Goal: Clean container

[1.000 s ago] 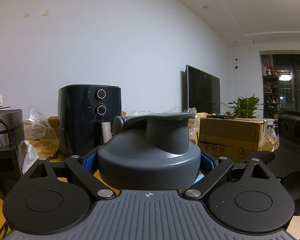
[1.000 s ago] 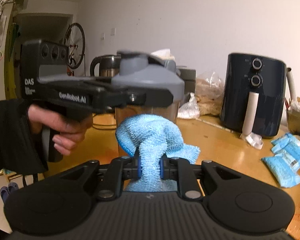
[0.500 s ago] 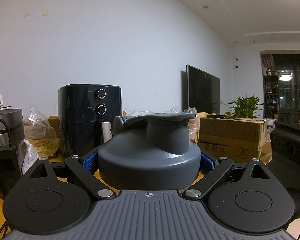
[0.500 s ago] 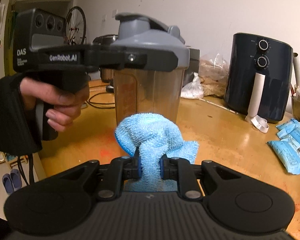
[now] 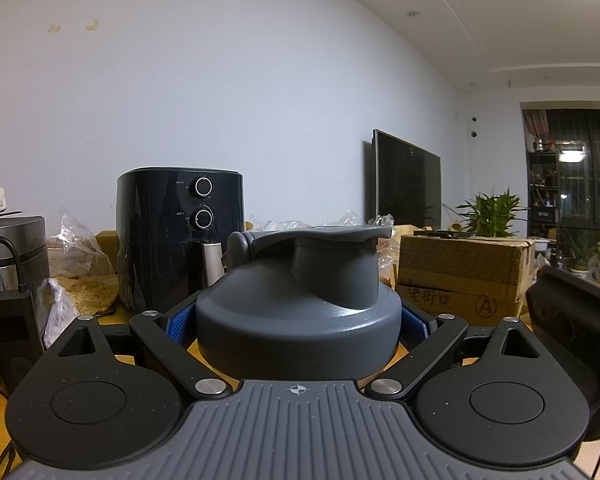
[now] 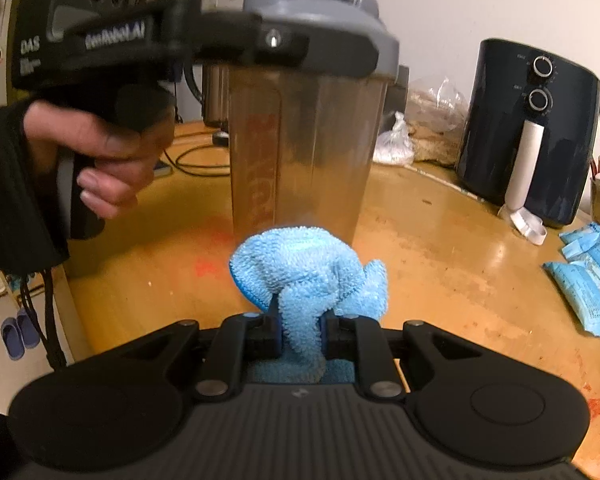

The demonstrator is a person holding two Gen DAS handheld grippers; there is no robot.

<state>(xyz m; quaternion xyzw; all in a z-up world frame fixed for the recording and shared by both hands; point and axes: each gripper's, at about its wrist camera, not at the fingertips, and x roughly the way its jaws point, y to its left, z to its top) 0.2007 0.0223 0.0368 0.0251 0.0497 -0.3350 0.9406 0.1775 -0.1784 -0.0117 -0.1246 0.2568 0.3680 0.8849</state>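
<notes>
A clear shaker bottle (image 6: 300,148) with a grey lid (image 5: 300,312) stands upright on the wooden table (image 6: 440,264). My left gripper (image 5: 298,320) is shut on the lid, blue pads pressed on both sides of it; in the right wrist view the left gripper (image 6: 284,44) clamps the lid from the left, held by a hand (image 6: 108,160) in a black sleeve. My right gripper (image 6: 300,330) is shut on a bunched light-blue cloth (image 6: 308,272). The cloth sits right in front of the bottle's lower wall; contact cannot be told.
A dark air fryer (image 6: 528,136) stands at the back right by the wall, with blue packets (image 6: 588,280) on the table near it. Plastic bags (image 6: 416,128) and cables (image 6: 196,160) lie behind the bottle. Cardboard boxes (image 5: 464,276) and a power bank (image 5: 8,332) flank the left gripper.
My right gripper with the cloth has come down and closer to the bottle, which now looms larger above it. The left gripper and the lid have stayed put.
</notes>
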